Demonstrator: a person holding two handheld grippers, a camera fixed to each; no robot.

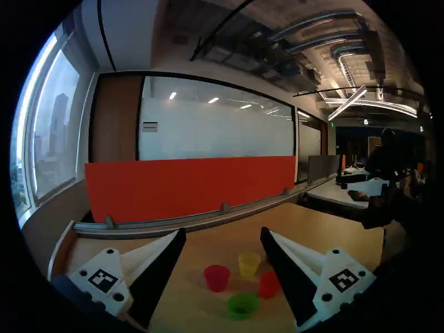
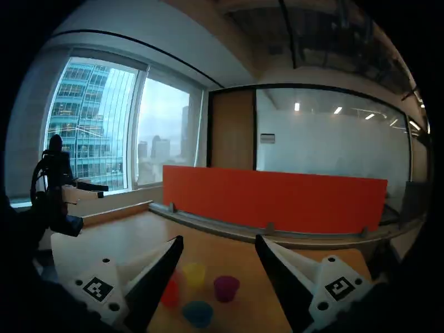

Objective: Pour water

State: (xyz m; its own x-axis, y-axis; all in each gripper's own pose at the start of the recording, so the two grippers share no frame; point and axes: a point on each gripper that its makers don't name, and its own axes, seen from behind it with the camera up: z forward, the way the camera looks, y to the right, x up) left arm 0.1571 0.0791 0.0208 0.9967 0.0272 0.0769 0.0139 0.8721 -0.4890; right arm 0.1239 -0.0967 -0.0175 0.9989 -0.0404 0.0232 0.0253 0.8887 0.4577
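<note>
Four small coloured cups [image 1: 216, 277], upright and close together on the wooden table [image 1: 333, 227].

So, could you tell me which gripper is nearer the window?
Left. The left gripper is toward the window; the right gripper is farther, the left one between them.

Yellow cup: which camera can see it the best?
The left gripper view: the yellow cup stands whole, bright and sharp between the open jaws of the left gripper. The right gripper view shows the yellow cup too, but paler and blurrier, close beside one jaw of the right gripper.
</note>
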